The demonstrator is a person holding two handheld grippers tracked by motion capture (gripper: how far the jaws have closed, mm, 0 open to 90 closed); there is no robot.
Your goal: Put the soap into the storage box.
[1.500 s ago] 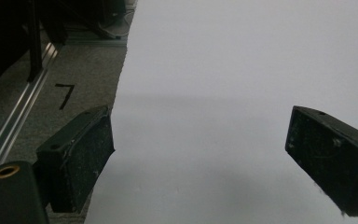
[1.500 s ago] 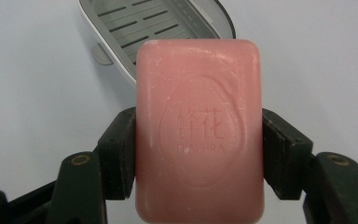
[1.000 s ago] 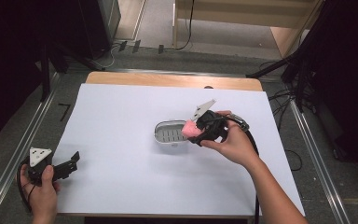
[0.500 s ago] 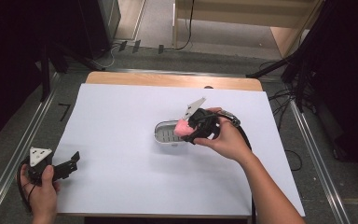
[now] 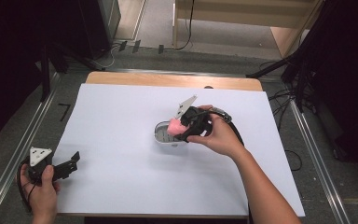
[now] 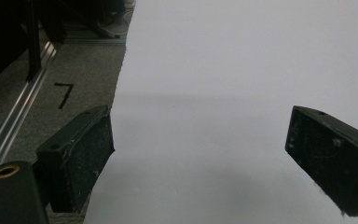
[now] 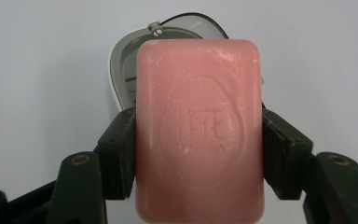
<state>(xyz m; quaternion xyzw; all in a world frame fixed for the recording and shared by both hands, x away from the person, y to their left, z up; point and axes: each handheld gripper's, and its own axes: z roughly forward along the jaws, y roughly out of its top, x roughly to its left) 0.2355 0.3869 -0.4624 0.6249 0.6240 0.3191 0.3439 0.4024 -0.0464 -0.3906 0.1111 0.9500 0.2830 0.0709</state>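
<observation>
White table sheet (image 5: pixel 121 186) evenly and brightly lit from above, surroundings left in deep darkness, soft shadows cast beneath the left gripper's (image 6: pixel 200 154) jaws, pink soap bar (image 7: pixel 199 135) rendered sharp with embossed lettering legible, high view softened and slightly grainy, no glare seen.

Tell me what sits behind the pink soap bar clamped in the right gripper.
Behind the pink rectangular soap bar lies a white oval soap dish with a grey slatted insert, on the white table. The bar covers most of the dish's inside.

Waxy pink soap (image 7: pixel 199 130) — matt white tabletop (image 5: pixel 121 140)
</observation>
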